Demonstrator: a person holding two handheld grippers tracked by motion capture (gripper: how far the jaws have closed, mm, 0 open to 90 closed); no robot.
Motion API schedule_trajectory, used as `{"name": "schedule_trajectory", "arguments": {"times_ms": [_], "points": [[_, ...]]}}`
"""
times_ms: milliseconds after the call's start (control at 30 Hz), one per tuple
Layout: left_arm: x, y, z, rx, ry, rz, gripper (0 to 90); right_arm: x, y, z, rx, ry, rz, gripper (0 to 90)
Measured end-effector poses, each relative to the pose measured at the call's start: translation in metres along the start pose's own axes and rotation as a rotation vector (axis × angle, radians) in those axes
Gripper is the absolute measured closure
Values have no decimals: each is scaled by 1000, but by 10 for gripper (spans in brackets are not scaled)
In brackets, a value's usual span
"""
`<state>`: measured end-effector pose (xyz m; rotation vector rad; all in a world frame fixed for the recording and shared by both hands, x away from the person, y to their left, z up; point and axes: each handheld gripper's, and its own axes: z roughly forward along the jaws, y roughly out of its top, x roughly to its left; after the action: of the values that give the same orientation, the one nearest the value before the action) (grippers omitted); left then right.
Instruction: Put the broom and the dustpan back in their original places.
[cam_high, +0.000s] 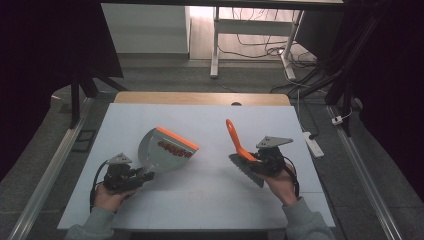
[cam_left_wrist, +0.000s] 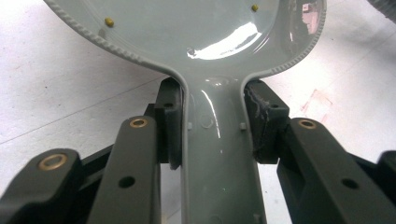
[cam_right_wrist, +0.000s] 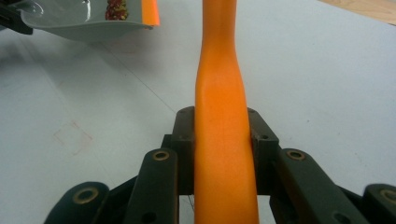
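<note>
While the left gripper (cam_high: 142, 177) is clamped on a tilted dustpan (cam_high: 162, 150) at nine o'clock, and the right gripper (cam_high: 256, 161) on a brush (cam_high: 239, 150), crumbs (cam_high: 173, 148) could be spilled.

Overall light: the white table (cam_high: 200, 190) is evenly lit from above; the surroundings left and right are lost in darkness.
Glare: a bright highlight is seen on the grey dustpan (cam_left_wrist: 196, 32).
Shadows: soft, faint.
Focus: the near jaws and the orange handle (cam_right_wrist: 224, 154) are slightly blurred.
</note>
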<state>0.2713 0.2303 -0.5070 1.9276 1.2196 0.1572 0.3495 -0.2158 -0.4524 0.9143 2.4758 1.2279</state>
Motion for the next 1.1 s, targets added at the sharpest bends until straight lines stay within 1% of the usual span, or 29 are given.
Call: {"name": "schedule_trajectory", "arguments": {"times_ms": [33, 133, 200, 300, 400, 433, 500, 567, 667, 800, 933, 1033, 1100], "points": [[0, 0, 0, 1, 12, -11, 617, -1, 0, 0, -2, 7, 9, 703], [1, 0, -1, -10, 53, -32, 617, -4, 0, 2, 4, 10, 16, 703], [2, -1, -2, -21, 66, -49, 617, -4, -1, 3, 6, 20, 14, 703], [2, -2, -2, -23, 89, -65, 618, -4, -3, 2, 9, 22, 12, 703], [1, -5, -2, -24, 114, -79, 617, -3, -5, 0, 9, 21, 26, 703], [1, -6, -2, -25, 122, -85, 617, -3, -6, -1, 12, 18, 24, 703], [1, -10, -3, -34, 133, -112, 617, -1, -9, -2, 18, 12, 27, 703], [0, -13, -3, -33, 148, -120, 617, 0, -13, -3, 24, 16, 30, 703], [-1, -16, -4, -39, 173, -147, 617, 2, -18, -4, 37, 18, 38, 703], [-4, -19, -6, -47, 227, -176, 617, 5, -22, -5, 37, 33, 45, 703], [-5, -22, -5, -50, 253, -212, 617, 7, -23, -7, 27, 46, 56, 703], [-6, -22, -3, -56, 284, -233, 617, 8, -23, -9, 28, 60, 64, 703], [-5, -22, -1, -57, 294, -253, 618, 8, -23, -10, 29, 64, 69, 703]]}}
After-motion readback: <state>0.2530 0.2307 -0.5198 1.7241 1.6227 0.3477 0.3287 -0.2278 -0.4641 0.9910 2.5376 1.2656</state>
